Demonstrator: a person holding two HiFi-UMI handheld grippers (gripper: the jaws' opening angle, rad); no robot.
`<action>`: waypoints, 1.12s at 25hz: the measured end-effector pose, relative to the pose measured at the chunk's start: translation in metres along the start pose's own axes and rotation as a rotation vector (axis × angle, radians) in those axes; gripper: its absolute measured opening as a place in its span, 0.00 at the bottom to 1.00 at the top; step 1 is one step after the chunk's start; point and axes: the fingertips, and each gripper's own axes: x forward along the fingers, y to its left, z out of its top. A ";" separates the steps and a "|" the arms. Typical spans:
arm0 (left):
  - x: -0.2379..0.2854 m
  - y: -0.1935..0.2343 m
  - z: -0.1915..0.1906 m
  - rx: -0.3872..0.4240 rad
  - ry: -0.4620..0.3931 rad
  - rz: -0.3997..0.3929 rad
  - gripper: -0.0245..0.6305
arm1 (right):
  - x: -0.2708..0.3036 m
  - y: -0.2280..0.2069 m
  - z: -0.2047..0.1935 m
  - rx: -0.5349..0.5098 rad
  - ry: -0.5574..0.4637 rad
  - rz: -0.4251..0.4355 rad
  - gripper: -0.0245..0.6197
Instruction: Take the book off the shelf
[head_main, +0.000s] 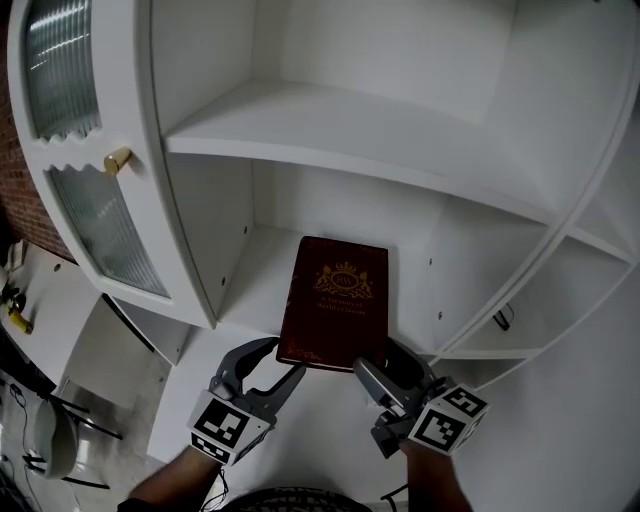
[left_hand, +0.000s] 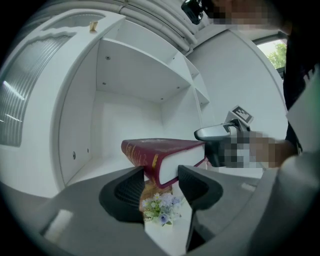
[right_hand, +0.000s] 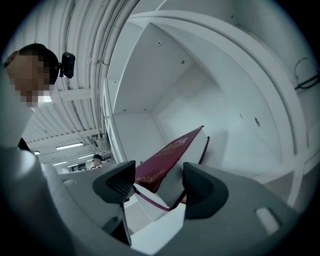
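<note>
Just left of book (head_main: 335, 305), an open glass door (head_main: 85, 150).

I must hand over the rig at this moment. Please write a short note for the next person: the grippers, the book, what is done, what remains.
Left gripper: jaws closed on the near left corner of the book.
Right gripper: jaws closed on its near right corner.
Book: dark red, cover up, near end past the front edge of the lower shelf, far end over it.
Done: both grips are on.
Left: draw the book fully out of the cabinet. The open glass door stands at the left, so probably pull straight back.
</note>
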 end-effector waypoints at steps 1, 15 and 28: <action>-0.002 -0.002 -0.001 -0.001 -0.003 -0.003 0.37 | -0.003 0.001 -0.001 0.014 -0.007 0.000 0.51; -0.039 -0.016 -0.024 0.005 -0.008 0.024 0.36 | -0.016 0.022 -0.040 -0.117 0.015 -0.122 0.36; -0.083 -0.025 0.010 0.064 -0.078 0.025 0.37 | -0.032 0.081 -0.027 -0.252 -0.072 -0.092 0.36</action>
